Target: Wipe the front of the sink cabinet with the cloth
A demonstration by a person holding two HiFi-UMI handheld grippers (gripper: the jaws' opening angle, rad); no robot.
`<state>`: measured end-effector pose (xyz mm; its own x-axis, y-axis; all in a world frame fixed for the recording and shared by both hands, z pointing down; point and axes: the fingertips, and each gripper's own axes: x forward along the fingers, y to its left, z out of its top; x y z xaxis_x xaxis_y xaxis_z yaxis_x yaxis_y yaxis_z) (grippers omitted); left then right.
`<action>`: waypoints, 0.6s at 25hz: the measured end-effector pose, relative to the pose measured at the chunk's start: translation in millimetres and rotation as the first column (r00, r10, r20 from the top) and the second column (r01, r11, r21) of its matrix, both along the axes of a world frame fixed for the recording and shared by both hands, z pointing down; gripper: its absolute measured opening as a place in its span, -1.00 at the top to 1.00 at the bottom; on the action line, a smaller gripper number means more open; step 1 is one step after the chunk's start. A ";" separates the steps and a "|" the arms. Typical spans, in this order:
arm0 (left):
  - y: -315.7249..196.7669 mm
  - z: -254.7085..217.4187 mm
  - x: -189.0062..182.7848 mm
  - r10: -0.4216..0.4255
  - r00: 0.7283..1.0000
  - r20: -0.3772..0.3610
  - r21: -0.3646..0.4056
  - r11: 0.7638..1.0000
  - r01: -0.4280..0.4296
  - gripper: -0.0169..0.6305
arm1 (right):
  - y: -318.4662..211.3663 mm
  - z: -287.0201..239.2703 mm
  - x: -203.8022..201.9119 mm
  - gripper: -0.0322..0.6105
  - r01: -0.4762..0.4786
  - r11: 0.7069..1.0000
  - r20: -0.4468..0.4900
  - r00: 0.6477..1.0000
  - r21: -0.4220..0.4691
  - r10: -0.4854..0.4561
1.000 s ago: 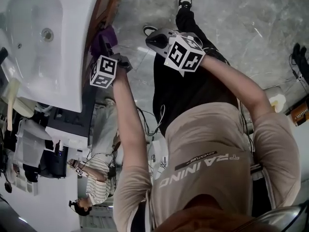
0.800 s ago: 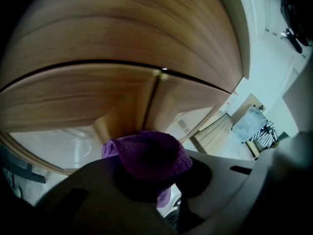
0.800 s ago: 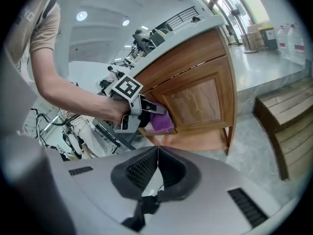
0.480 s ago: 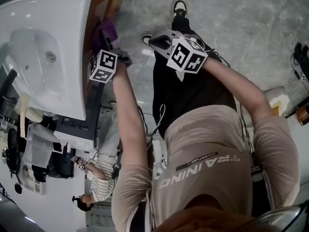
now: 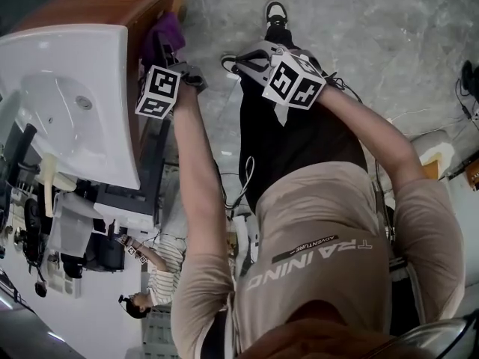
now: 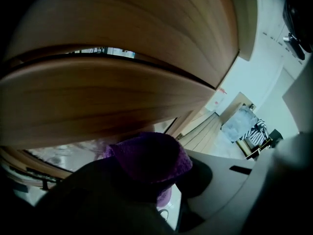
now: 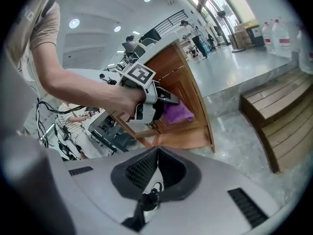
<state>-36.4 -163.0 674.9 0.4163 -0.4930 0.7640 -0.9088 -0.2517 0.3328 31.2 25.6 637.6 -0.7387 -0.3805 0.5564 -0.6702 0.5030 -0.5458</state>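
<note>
Support: grey marbled polished stone floor (image 5: 404,43). Brown wooden sink cabinet (image 5: 97,6) stands directly on it; white ceramic basin (image 5: 60,103) sits on cabinet top. Person's black-and-white shoes (image 5: 275,10) planted on floor near cabinet front. Right gripper view: slatted wooden stepped platform (image 7: 279,116) on floor, well apart from cabinet.

Two grasping tools are counted: the left hand-held gripper (image 5: 166,51) and the right hand-held gripper (image 5: 241,64) (one marker cube (image 5: 159,90) is carried by each). One purple cloth (image 5: 168,30), one white sink (image 5: 67,103) and one wooden cabinet (image 5: 112,2) are seen. One bystander (image 5: 153,290) in stripes is made out.
</note>
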 end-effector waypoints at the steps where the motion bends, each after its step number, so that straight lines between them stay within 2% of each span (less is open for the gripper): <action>1: -1.8 0.4 6.8 0.008 1.000 0.000 0.002 1.000 -0.008 0.80 | -1.4 0.6 5.0 0.86 -0.008 1.000 0.002 1.000 -0.002 0.008; 10: -7.3 7.0 60.6 0.049 0.999 -0.008 -0.020 0.999 -0.049 0.80 | -11.1 7.2 49.8 0.86 -0.048 0.999 0.006 0.999 -0.019 0.049; 15: -13.2 8.3 100.4 0.125 0.992 -0.030 0.018 0.992 -0.125 0.80 | -18.4 19.7 74.1 0.86 -0.062 0.998 0.000 0.998 -0.026 0.062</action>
<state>64.0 -176.1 683.2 0.4991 -0.4473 0.7422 -0.8590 -0.3682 0.3557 105.4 7.1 657.3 -0.7149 -0.4110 0.5657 -0.6989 0.4465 -0.5588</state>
